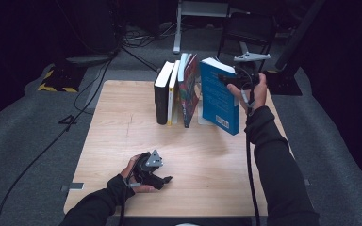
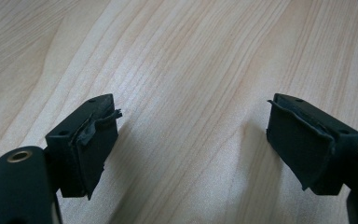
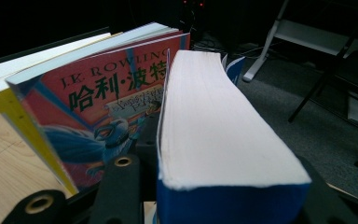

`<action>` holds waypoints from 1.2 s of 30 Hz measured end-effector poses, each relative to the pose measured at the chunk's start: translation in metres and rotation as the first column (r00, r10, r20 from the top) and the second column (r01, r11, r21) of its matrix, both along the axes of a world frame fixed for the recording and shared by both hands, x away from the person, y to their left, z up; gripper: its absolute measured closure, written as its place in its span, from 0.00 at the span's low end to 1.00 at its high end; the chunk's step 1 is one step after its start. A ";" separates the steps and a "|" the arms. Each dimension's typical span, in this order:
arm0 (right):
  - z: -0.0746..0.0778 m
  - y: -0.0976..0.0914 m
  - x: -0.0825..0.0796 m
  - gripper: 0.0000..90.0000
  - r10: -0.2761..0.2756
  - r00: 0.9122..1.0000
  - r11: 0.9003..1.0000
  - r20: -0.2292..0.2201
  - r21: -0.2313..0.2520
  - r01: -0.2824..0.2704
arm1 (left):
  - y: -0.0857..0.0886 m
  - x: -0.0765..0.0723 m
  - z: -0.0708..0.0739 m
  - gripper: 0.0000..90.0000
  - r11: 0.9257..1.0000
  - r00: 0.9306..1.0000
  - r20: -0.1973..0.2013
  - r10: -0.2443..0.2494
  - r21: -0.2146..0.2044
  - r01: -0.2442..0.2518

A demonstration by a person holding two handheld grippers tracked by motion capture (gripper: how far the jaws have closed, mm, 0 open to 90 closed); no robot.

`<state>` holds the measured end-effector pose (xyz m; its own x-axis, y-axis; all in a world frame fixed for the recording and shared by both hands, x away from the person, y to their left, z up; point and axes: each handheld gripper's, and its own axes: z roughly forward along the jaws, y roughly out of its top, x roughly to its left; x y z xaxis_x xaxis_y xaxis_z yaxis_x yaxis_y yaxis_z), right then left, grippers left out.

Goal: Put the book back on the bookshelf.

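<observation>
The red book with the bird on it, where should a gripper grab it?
Grip the red book at its top edge, coming down from above, with one jaw on each cover. It stands leaning among the other books, so only its top is free. The right gripper holds the blue book that way, off to the right.

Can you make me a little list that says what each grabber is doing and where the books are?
right gripper: shut on the blue book, holding it tilted beside the row
left gripper: open, holding nothing, low over the table
row of books: standing at the far side of the table
red book: end of the row, next to the blue book
black book: other end of the row
</observation>
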<state>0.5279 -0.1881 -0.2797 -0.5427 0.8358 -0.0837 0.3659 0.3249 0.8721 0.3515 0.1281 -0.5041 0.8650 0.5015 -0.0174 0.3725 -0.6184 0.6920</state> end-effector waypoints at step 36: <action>-0.026 0.010 0.014 0.66 -0.076 0.995 0.996 0.063 0.051 0.073 | 0.001 -0.001 0.000 0.19 1.000 1.000 0.001 -0.001 0.002 0.001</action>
<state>0.5417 -0.1777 -0.3056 -0.4734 0.8776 -0.0755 0.3294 0.2559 0.9089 0.3506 0.1289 -0.5041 0.8657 0.5003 -0.0154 0.3706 -0.6201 0.6915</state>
